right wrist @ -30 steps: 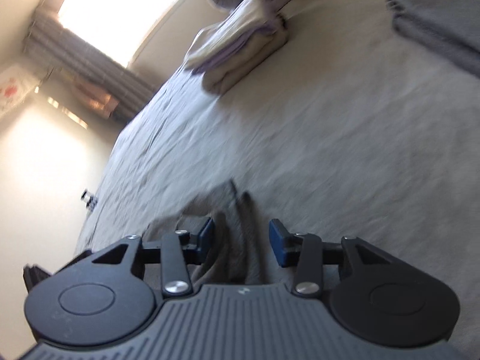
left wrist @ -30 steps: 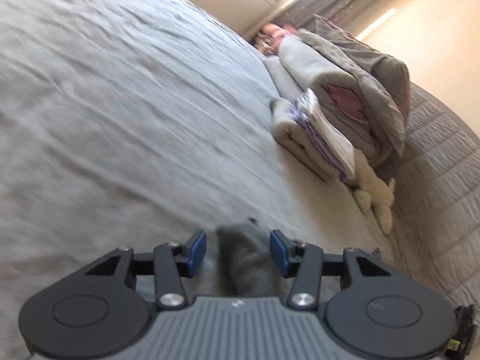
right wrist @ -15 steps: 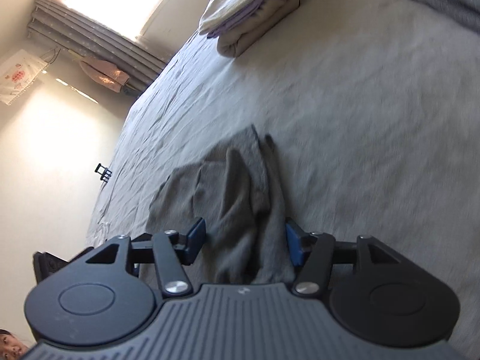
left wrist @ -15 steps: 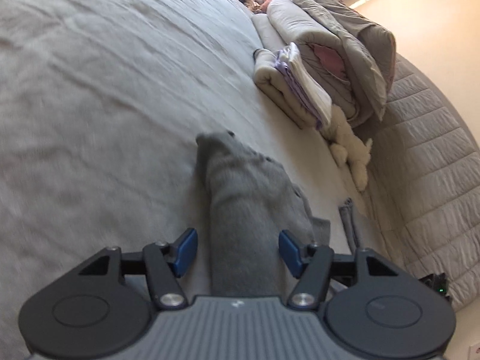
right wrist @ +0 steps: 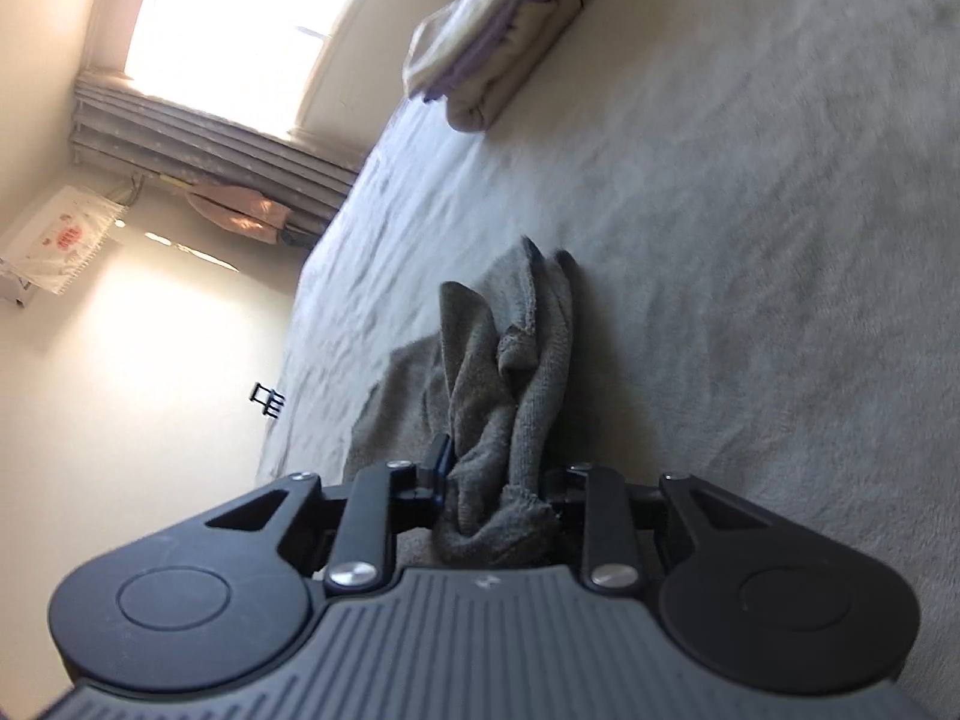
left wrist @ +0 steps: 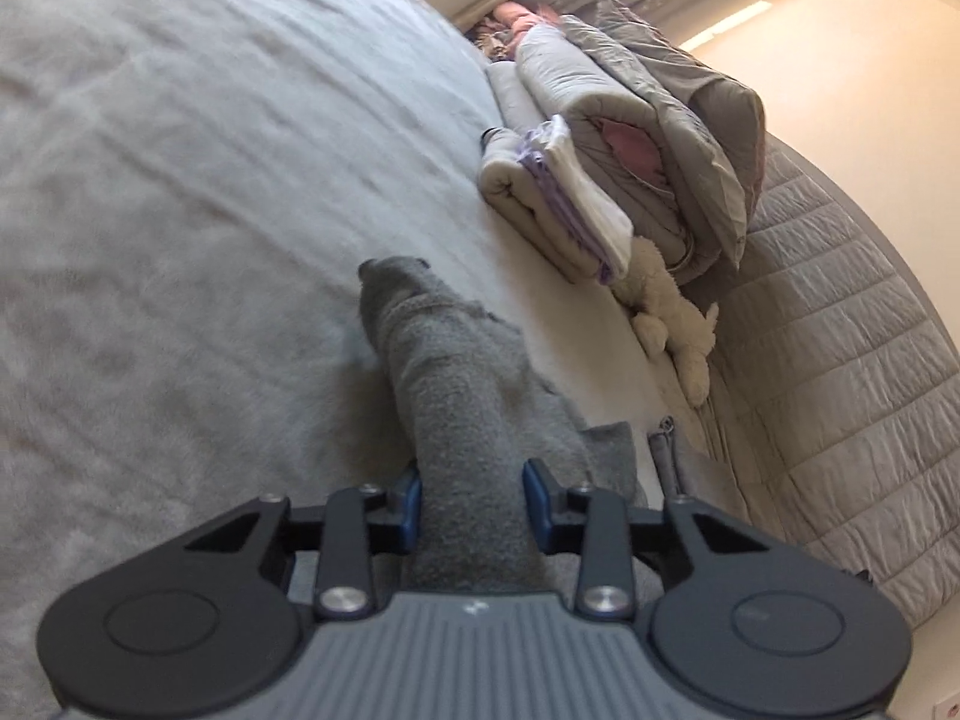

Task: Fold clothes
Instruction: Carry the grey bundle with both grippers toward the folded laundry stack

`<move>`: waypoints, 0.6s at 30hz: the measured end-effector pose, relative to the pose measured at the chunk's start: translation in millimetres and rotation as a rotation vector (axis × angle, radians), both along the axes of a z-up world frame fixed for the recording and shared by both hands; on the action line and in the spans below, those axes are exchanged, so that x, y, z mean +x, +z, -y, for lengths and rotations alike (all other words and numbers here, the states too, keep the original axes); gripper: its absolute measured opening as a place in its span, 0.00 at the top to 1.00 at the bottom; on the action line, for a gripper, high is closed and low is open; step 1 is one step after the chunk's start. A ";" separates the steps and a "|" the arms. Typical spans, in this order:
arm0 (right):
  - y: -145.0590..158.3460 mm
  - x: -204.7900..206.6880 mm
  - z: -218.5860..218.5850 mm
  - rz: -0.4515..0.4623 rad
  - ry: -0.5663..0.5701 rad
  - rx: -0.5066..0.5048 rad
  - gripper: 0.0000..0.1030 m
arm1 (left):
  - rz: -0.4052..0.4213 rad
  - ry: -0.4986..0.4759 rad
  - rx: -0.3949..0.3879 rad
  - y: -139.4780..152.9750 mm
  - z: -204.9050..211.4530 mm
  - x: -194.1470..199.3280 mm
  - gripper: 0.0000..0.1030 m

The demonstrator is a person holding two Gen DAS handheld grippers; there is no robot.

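From the left wrist view: a grey knitted garment (left wrist: 462, 396), thick and fuzzy, runs in a long bunched ridge away from the left gripper (left wrist: 471, 507) across the pale grey bedspread (left wrist: 180, 228). The blue-padded fingers (left wrist: 410, 504) sit on either side of that ridge, pressed close against the cloth, gripping the near end of it. The far tip of the garment rests on the bed; more of it spreads flat to the right of the gripper. Beyond lie a folded cream and lilac bundle (left wrist: 558, 204), a rolled grey duvet (left wrist: 654, 120), a white plush toy (left wrist: 666, 312) just beside the bundle, and a quilted headboard (left wrist: 840, 360) on the right.

Over to the right wrist view: same grey garment (right wrist: 510, 372), twisted here into rope-like folds with a raw edge showing, rising from the bedspread (right wrist: 720, 180) straight into the right gripper (right wrist: 498, 492). The fingers are pinched in tight on the wad of cloth, clamping it. A flatter part of the garment lies to the left of the gripper on the bed. Farther back sits the folded bundle (right wrist: 492, 54), a bright window (right wrist: 240, 30) with grey curtains (right wrist: 210, 132), and a wall-mounted unit (right wrist: 54, 246) carrying red markings too blurred to read.
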State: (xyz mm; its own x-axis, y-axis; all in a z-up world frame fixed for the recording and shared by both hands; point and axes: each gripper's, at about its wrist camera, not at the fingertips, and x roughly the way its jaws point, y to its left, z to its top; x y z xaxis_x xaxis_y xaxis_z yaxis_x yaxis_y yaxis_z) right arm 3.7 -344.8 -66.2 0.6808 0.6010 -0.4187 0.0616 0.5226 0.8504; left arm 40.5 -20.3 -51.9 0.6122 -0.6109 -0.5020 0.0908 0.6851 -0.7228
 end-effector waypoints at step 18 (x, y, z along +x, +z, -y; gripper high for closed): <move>79.0 20.9 2.8 0.055 -0.044 -0.006 0.73 | 0.070 -0.059 0.025 88.6 8.2 23.3 0.68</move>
State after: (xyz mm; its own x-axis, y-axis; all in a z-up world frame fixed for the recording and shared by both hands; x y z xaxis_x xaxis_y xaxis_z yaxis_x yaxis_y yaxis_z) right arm 24.6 -347.6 12.7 0.7287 0.5676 -0.3832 0.0375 0.5257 0.8498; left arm 63.9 -28.5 36.7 0.6095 -0.6349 -0.4748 0.1815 0.6947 -0.6960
